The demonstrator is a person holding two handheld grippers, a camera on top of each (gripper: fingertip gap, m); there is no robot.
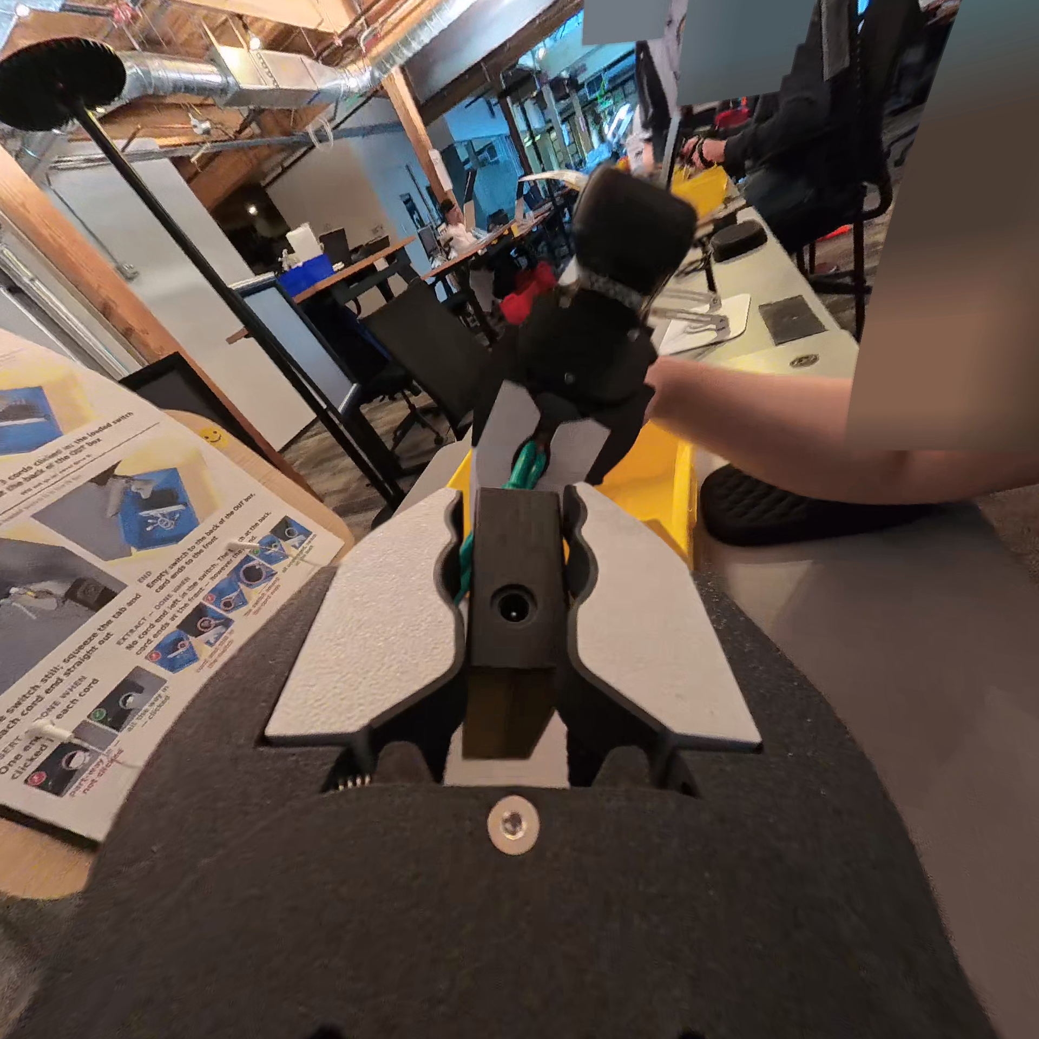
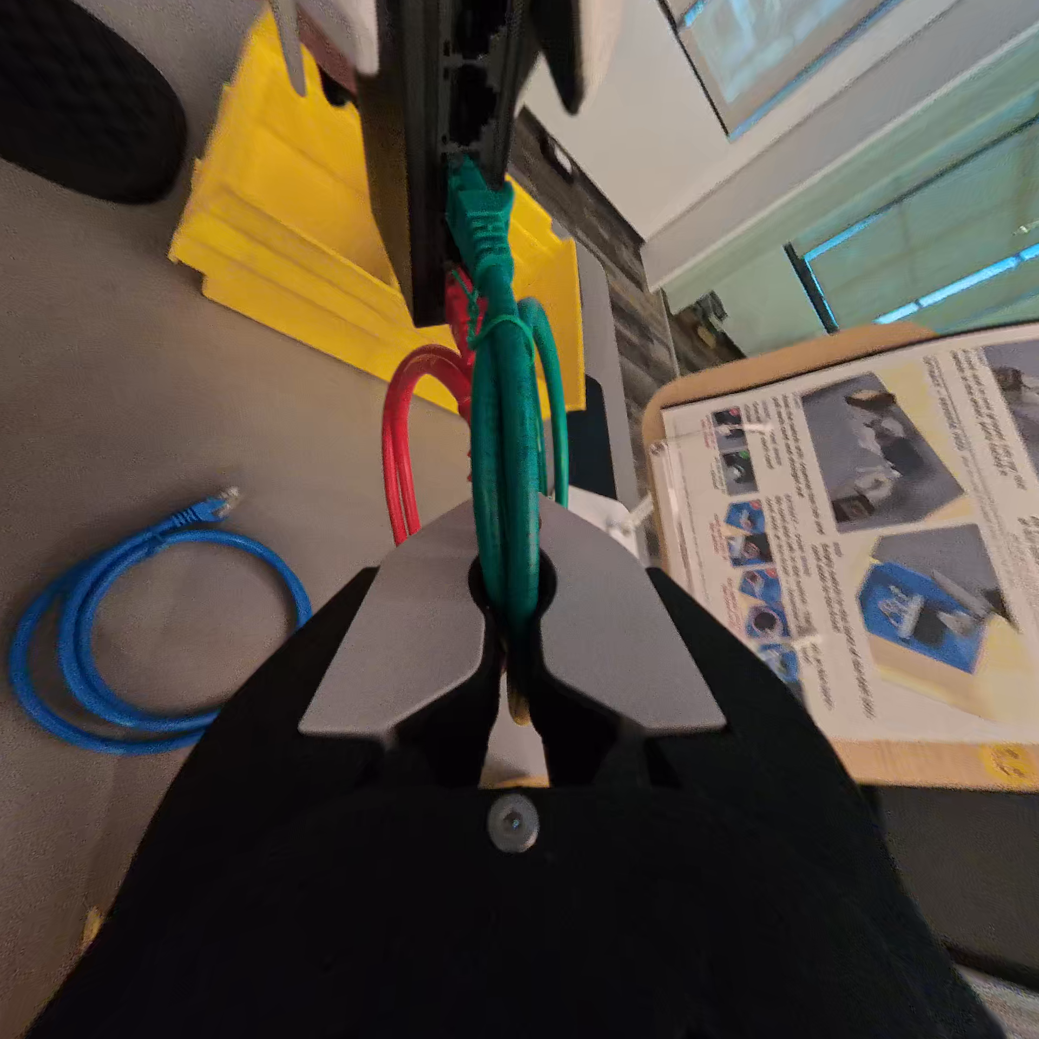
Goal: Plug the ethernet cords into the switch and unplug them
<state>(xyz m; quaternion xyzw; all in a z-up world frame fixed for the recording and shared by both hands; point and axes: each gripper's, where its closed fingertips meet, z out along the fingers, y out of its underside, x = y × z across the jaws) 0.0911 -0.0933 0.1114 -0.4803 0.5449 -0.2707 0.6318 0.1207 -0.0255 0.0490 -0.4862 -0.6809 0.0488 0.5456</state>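
My left gripper (image 1: pixel 516 509) is shut on the black switch (image 1: pixel 516 579), holding it up off the grey table with its end and round socket facing the camera. In the right wrist view the switch (image 2: pixel 450 73) hangs overhead with its port row showing. A green ethernet cord (image 2: pixel 503 450) has its plug (image 2: pixel 478 216) seated in a port. My right gripper (image 2: pixel 509 540) is shut on the looped green cord below the plug; it also shows in the left wrist view (image 1: pixel 534 450). A red cord (image 2: pixel 405 438) hangs from the switch beside it. A blue cord (image 2: pixel 112 635) lies coiled on the table.
A yellow bin (image 2: pixel 315 236) sits on the table (image 2: pixel 168 393) under the switch. An instruction sheet on a wooden board (image 1: pixel 112 590) stands at the left. A black padded rest (image 1: pixel 787 511) and a person's forearm (image 1: pixel 787 427) are at the right. More people stand farther back. The gap from one gripper's tips to the other's is roughly 10 cm.
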